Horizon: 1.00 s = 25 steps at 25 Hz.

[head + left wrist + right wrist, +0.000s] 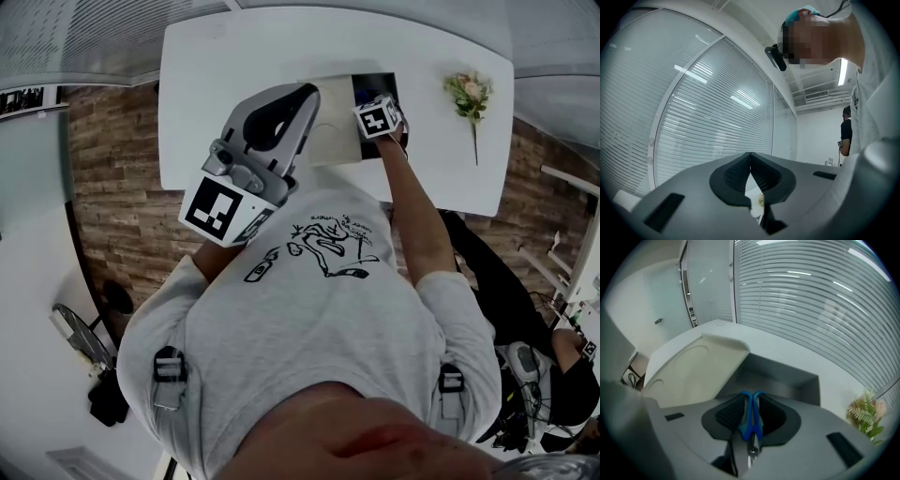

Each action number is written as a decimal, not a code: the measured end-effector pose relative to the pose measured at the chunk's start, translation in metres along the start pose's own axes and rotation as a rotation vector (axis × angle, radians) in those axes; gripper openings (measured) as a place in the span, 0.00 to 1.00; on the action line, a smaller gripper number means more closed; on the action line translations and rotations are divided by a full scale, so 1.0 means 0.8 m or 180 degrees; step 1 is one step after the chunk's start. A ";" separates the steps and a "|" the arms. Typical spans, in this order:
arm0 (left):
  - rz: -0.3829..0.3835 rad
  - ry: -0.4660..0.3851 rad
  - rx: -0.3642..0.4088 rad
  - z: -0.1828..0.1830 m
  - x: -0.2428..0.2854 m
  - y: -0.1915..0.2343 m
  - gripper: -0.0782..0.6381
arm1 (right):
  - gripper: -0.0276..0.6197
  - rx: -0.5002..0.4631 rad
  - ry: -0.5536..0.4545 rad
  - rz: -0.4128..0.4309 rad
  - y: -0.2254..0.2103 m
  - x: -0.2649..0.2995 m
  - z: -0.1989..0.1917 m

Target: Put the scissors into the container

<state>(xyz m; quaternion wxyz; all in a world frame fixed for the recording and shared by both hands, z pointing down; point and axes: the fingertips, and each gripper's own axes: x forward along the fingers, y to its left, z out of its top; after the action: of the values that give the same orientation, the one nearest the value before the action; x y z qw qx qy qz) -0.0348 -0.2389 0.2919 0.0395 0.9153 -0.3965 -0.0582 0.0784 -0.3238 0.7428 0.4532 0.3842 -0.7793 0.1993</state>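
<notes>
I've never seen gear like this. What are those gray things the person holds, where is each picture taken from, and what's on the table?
A person holds a two-jaw gripper in each hand. One picture looks down from a camera on the head; the other two cameras ride on the grippers, looking along their jaws. The left gripper is raised, shut and empty. The right gripper grips blue-handled scissors over an open gray container, its beige lid set aside. A flower sprig lies on the white table too.

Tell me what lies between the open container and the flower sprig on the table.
Nothing: only bare white table separates the container from the flower sprig. This shows in the head view and the right gripper view.
</notes>
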 end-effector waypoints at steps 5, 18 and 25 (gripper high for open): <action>-0.0016 -0.0024 0.0010 0.006 -0.007 -0.006 0.14 | 0.18 0.0043 -0.0193 -0.0041 0.003 -0.025 0.015; -0.0095 -0.0055 0.0013 0.011 -0.008 -0.024 0.14 | 0.16 0.0258 -0.0806 -0.0151 -0.006 -0.120 0.050; -0.0141 -0.0046 0.0041 0.005 -0.001 -0.040 0.14 | 0.14 0.0372 -0.1264 -0.0261 -0.021 -0.184 0.066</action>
<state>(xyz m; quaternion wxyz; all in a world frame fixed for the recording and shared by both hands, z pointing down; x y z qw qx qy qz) -0.0132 -0.2167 0.2841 0.0294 0.9237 -0.3768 -0.0631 0.1056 -0.3078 0.5885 0.2754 0.4729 -0.8242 0.1459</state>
